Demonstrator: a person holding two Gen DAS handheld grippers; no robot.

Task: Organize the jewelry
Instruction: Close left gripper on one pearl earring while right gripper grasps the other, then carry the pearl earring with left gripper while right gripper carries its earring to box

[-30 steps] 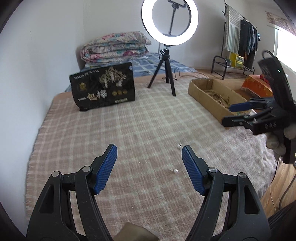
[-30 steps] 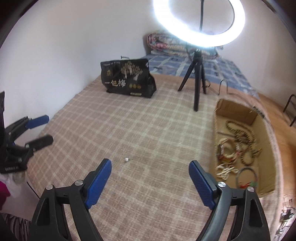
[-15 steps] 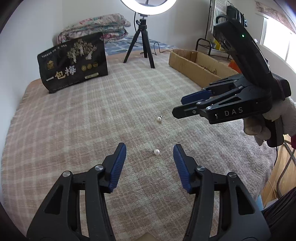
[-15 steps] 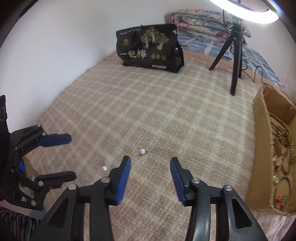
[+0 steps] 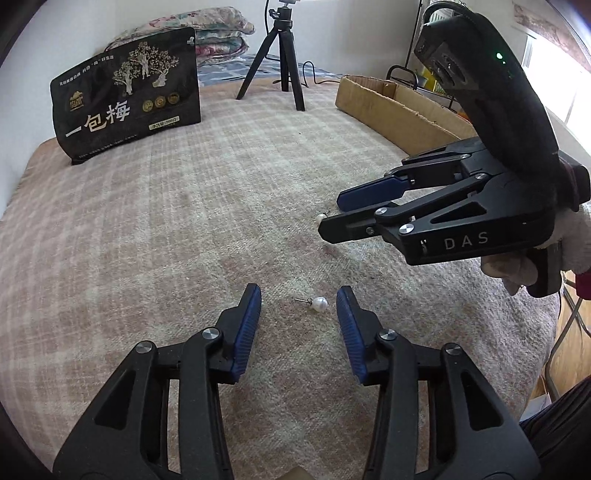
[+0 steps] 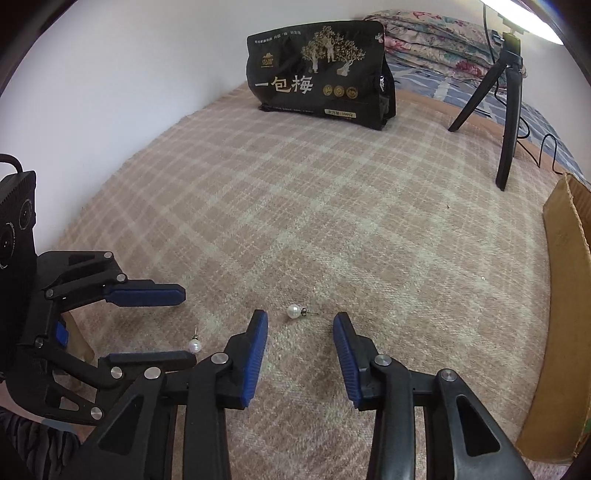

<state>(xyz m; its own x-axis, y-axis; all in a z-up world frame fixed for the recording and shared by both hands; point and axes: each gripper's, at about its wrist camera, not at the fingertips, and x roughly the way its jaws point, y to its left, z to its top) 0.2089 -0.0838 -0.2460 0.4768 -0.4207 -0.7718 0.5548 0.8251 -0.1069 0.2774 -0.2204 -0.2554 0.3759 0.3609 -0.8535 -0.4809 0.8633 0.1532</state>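
Foreground: my left gripper (image 5: pixel 299 306) points down at the checked blanket (image 5: pixel 184 221); its jaws have just been narrowing and now stand partly apart, blue pads clear of everything. One pearl stud earring (image 5: pixel 318 304) lies on the blanket between the fingertips, nearer the right-hand pad, its post pointing toward the left-hand pad; neither pad touches it.

My right gripper (image 6: pixel 300 320), likewise angled down, has also just been narrowing its jaws, which remain parted and hold nothing. The second pearl stud earring (image 6: pixel 293 311) lies just ahead of the gap between its fingertips, post pointing right, untouched. In the right wrist view the first earring appears at lower left, post up, between the left gripper's two fingers. In the left wrist view the right gripper sits to the upper right, a white-gloved hand (image 5: pixel 517 266) on its grip, with the second earring half hidden behind its lower fingertip.

Middle distance: bare blanket. At the right edge lies a shallow cardboard box (image 6: pixel 565 295); its contents are not visible from these angles.

Background: a black printed bag (image 6: pixel 317 70) stands upright near the white wall; a black tripod (image 5: pixel 280 55) stands beside it; folded floral quilts (image 6: pixel 436 33) are stacked behind.
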